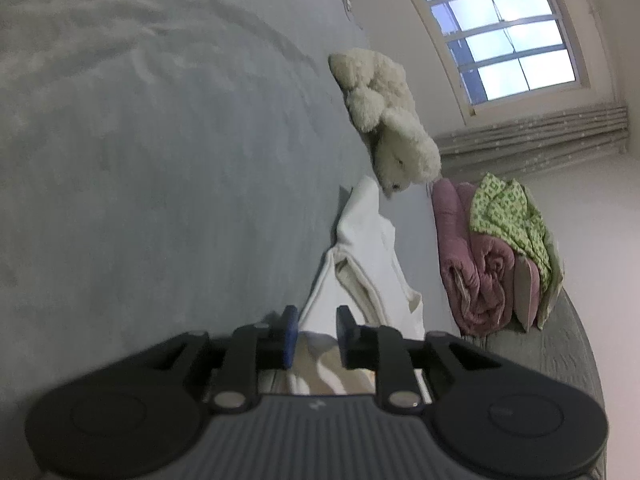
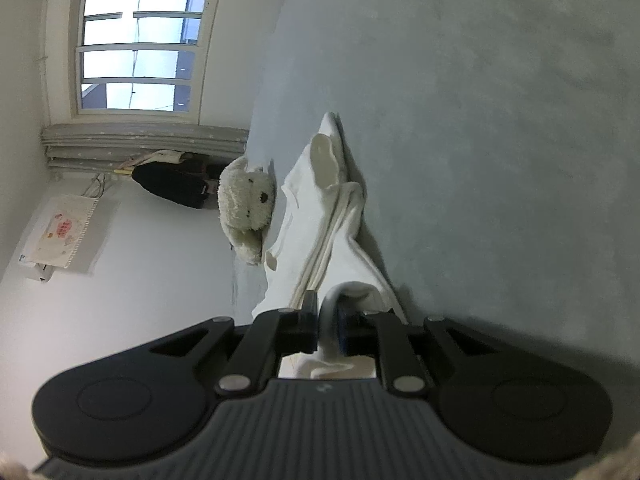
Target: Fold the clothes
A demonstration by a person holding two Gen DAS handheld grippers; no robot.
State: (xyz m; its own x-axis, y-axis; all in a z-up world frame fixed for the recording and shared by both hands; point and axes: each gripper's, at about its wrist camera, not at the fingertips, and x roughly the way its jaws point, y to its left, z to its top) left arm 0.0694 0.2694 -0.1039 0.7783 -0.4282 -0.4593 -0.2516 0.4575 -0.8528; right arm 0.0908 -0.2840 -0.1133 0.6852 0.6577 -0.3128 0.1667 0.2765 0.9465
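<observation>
Right tool (image 2: pixel 328 326): fingers pressed together on a fold of the white garment (image 2: pixel 320 216), the cloth pinched between them and bulging just above the tips. Left tool (image 1: pixel 316 338): fingers spread with a clear gap; white cloth (image 1: pixel 360 256) lies in and beyond that gap, but whether either pad touches it cannot be told. Garment: white, soft, light; it lies on the grey bed (image 1: pixel 140 140) as a long bunched strip running away from both tools toward the far edge, with several layers ridged along its length. Handling, as judged: limp and without stiffness, so it will sag and slide wherever it is not held; a hem, corner or seam edge offers a firmer hold than the loose middle, and two well-separated holds would keep it from twisting. Beyond the garment: a cream plush toy (image 1: pixel 384 120) at the bed's edge, near the garment's far end; further along, a rolled pink quilt (image 1: pixel 476 260) with a green patterned cloth (image 1: pixel 512 216) on top; then the window (image 2: pixel 140 44) with a gathered curtain beside it. Not made out: the kind of garment, its sleeves or collar, and how many folds it carries, since the bunching hides its outline; its near end is cut off behind the tool bodies. The bunched strip suits either a piece partly folded or one gathered for spreading.
</observation>
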